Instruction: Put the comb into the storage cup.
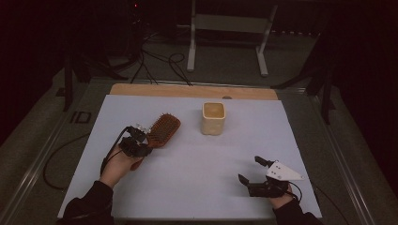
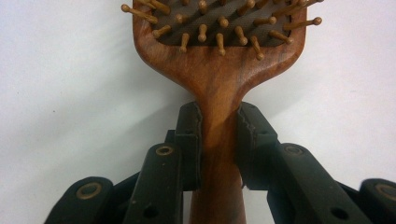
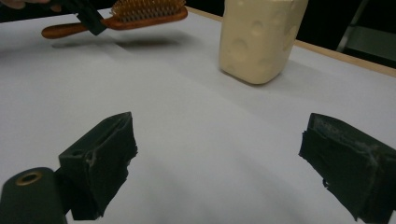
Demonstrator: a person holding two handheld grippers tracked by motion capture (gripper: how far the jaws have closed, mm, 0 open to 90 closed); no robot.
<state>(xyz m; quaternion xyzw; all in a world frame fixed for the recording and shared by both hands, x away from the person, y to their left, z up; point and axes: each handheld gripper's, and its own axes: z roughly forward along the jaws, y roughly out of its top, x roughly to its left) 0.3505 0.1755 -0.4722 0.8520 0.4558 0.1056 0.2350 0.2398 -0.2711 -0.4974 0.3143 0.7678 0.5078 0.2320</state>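
So there's a white table (image 1: 187, 187) with a cream cup (image 1: 213, 118) toward the back. Left of the cup, the wooden hairbrush (image 1: 162, 131) sits clamped by its handle in the left gripper (image 2: 219, 140), lifted slightly. The right gripper (image 1: 248, 171), nearer than the cup, is spread wide, holding nothing.

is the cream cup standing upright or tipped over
Upright. The cream cup stands on its base on the white table, its open mouth facing up in the high view; the right gripper view shows its base flat on the surface.

The hairbrush (image 2: 219, 70) head runs off the left gripper view's top edge, its handle off the bottom.
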